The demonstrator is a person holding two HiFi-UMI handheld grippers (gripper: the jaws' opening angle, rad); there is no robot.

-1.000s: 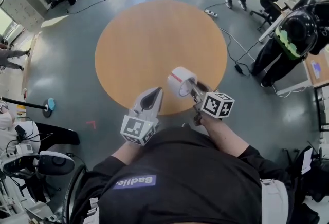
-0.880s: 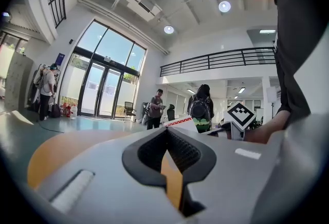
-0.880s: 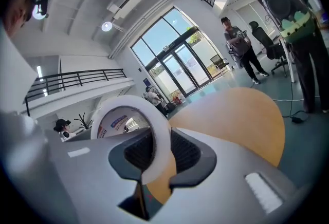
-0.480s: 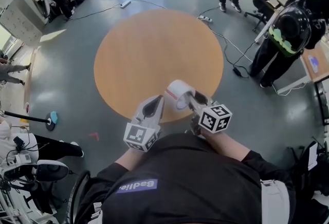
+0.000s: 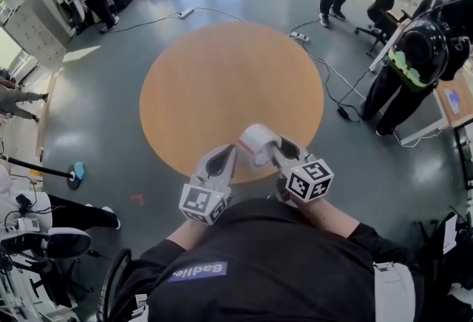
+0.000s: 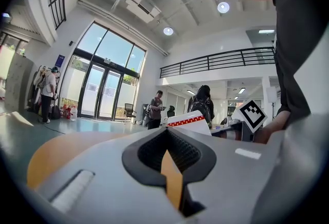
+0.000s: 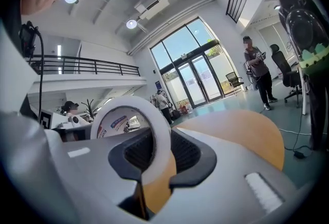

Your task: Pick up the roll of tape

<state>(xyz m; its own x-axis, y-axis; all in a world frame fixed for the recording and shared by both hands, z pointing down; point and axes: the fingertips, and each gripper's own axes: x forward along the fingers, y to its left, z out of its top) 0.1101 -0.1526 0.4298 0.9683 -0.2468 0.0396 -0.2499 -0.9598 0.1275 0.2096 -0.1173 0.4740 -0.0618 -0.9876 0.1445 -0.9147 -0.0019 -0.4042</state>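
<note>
Right claw (image 5: 270,148): about half closed and pinching the tape (image 5: 256,142). In its own view (image 7: 157,162) the roll's wall runs right between the pads.
Grip: looks like one jaw goes through the hole and the other sits outside. It only squeezes the wall, which makes sense for a fat ring that won't fit across the jaws.
Tape: standing on edge at the claw tips (image 7: 161,138), over the near rim of the table (image 5: 222,77). It seems to be up in the air, not resting on the wood.
Left claw (image 5: 222,159): jaws closed with the tips meeting and nothing in them (image 6: 167,138). It's parked level just beside the right one.
Why left is there: my guess is it's just idling, since this is a one-hand job. From its view the tape (image 6: 189,120) pokes up off to the side, well clear of it.
Task status: I'd call the pick-up pretty much done.
Watch out: with a thin pinch on a wall like this, the roll could swing or slip if the wrist twists.
</note>
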